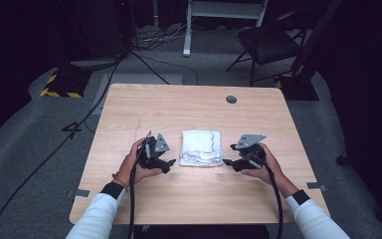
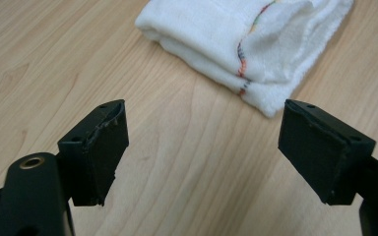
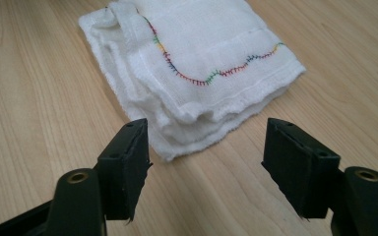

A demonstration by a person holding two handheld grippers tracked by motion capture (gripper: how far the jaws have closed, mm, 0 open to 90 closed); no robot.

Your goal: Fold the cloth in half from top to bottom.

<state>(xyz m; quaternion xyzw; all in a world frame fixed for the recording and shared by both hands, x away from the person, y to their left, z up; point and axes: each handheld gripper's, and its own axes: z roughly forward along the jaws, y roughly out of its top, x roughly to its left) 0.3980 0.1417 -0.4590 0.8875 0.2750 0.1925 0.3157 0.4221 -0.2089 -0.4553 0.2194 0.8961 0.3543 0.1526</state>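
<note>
I have a folded white cotton cloth with a wavy line of rainbow stitching (image 1: 200, 148) lying flat near the middle of the pale wooden table (image 1: 189, 107), squarely between my two tools. My left gripper (image 1: 171, 163) sits just beside the cloth's left edge and my right gripper (image 1: 227, 162) just beside its right edge; neither touches it. Both sets of fingers stand wide open with nothing between them, which the two gripper views make plain: the black pads (image 2: 103, 147) of the left frame bare wood, and the pads (image 3: 128, 162) of the right frame the cloth's near corner.

I judge the cloth to be light, soft and limp. It will not slide away or break, but it will sag and the folded layers may separate if I pinch only the top one. The best hold looks to be at a corner or along an edge, taking the whole stack between the fingers, one gripper on each side so it lifts evenly.

The high view gives me the layout: both hands, the cloth centred, and a dark round hole (image 1: 231, 99) in the table well beyond it. The right gripper view shows the loose, layered edges (image 3: 187, 123) facing me and the stitching running across the top. The left gripper view instead shows a rounded fold (image 2: 197, 54) on that side.
</note>
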